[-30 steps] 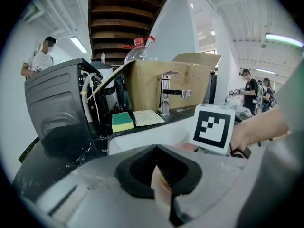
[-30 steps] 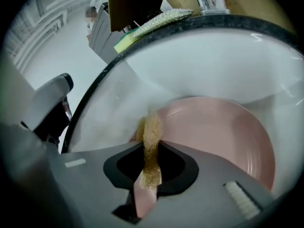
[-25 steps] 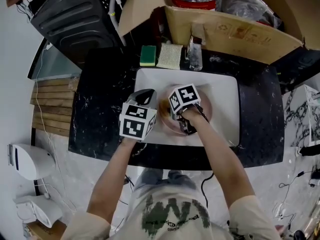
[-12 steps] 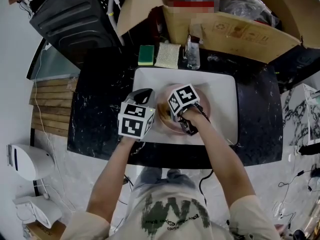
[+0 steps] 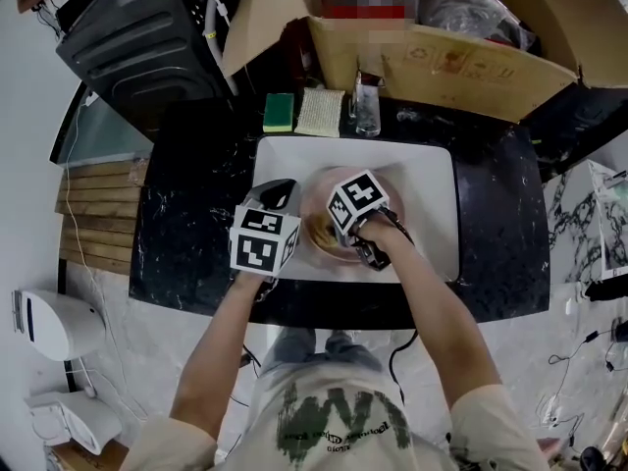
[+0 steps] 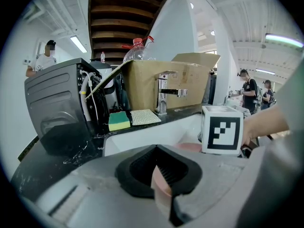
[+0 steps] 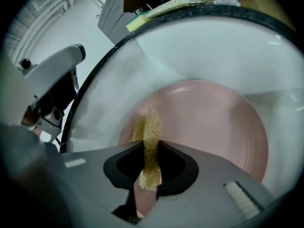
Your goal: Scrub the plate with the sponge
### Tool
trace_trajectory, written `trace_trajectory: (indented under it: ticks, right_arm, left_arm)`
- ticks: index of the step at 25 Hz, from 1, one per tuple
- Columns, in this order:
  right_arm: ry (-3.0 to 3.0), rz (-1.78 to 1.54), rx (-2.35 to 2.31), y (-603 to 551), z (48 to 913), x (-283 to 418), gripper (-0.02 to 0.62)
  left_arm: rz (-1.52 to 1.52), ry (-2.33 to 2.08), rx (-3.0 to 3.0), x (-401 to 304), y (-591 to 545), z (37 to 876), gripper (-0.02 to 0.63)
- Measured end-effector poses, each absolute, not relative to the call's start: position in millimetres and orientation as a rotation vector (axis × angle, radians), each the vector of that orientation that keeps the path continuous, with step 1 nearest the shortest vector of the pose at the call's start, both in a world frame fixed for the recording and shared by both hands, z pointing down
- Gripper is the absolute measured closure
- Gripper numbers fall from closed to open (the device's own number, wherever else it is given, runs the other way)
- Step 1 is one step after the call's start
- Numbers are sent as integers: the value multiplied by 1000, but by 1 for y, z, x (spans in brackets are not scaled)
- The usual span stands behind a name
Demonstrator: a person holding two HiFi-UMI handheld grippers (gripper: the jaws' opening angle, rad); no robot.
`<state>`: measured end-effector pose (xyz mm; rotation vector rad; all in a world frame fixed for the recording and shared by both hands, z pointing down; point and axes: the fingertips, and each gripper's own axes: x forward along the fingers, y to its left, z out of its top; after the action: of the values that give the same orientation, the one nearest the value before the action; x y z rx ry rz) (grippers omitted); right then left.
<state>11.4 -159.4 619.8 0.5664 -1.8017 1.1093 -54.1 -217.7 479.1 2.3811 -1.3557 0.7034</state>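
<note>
1. The left gripper [image 6: 159, 175] is shut on the rim of the pink plate [image 7: 209, 127]; a strip of pink edge is seen pinched between its jaws.
2. The right gripper [image 7: 149, 152] is clamped tight on a yellow-brown sponge [image 7: 147, 129], whose free end is seen against the left part of the plate.
3. The plate is seated in the white sink [image 5: 432, 189], which is set into a black marbled counter [image 5: 196, 194].
4. A green sponge [image 5: 278, 112] and a pale mesh pad [image 5: 320, 112] are laid side by side on the counter behind the sink, just left of the faucet [image 6: 164, 91].
5. A cardboard box [image 5: 442, 62] is seen behind the faucet.
</note>
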Motion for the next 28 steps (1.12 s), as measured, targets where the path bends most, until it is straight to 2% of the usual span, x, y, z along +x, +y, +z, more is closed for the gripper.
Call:
trace_trajectory:
  ticks: [28]
  right_arm:
    - [-1746,1064,587,-147,617,78,534]
  left_arm:
    - [709,-1324,2408,-18,-208,479,603]
